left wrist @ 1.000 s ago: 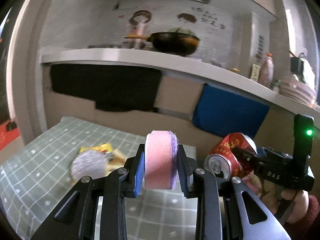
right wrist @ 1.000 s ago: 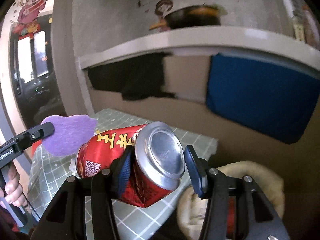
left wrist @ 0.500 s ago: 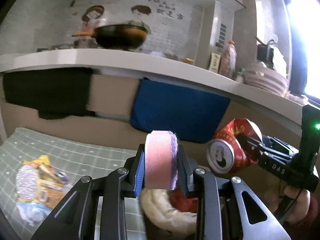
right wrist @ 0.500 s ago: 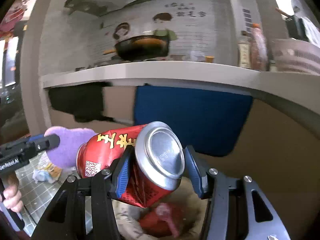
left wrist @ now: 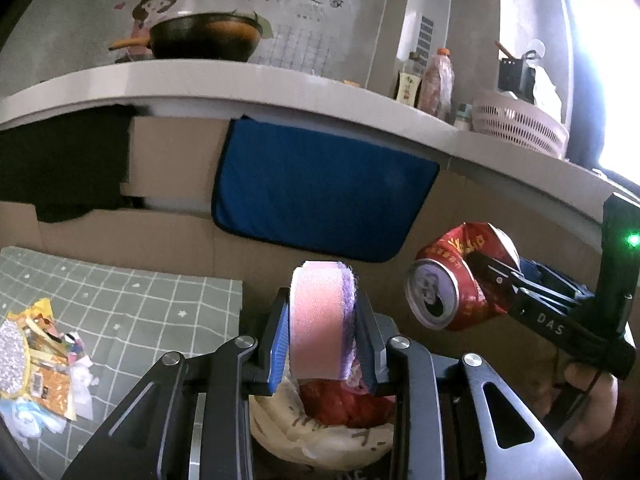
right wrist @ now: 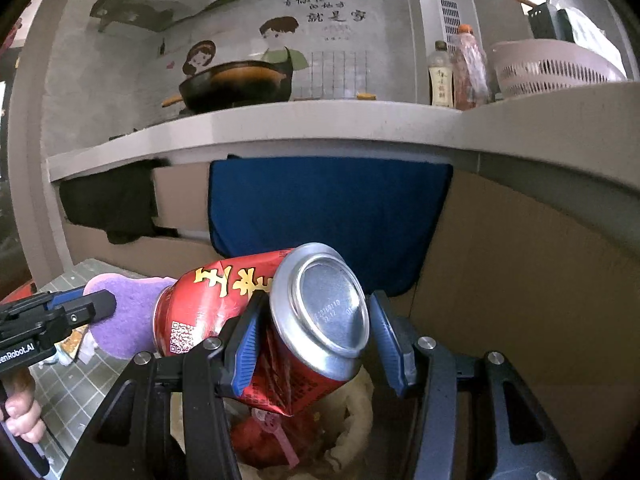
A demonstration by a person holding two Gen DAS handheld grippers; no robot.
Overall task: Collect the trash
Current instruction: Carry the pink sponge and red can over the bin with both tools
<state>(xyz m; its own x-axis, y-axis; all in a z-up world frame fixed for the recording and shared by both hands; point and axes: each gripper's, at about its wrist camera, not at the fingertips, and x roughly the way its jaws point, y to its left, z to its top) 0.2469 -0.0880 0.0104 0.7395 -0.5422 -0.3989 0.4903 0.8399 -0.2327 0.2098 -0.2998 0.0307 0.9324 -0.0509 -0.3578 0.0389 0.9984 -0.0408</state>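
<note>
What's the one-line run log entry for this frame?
left hand-held gripper: shut on pink-purple sponge | right hand-held gripper: shut on crushed red can | both above open trash bag | wrappers on table

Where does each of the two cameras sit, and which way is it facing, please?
Left wrist: on the left gripper, looking along its fingers, which clamp a pink and purple sponge, toward a grey counter; the other gripper and a hand show at right.
Right wrist: on the right gripper, looking the same way past a crushed red drink can; a hand shows at lower left.
Shared: sponge, can, blue cloth, black pan, cream bag below.
</note>
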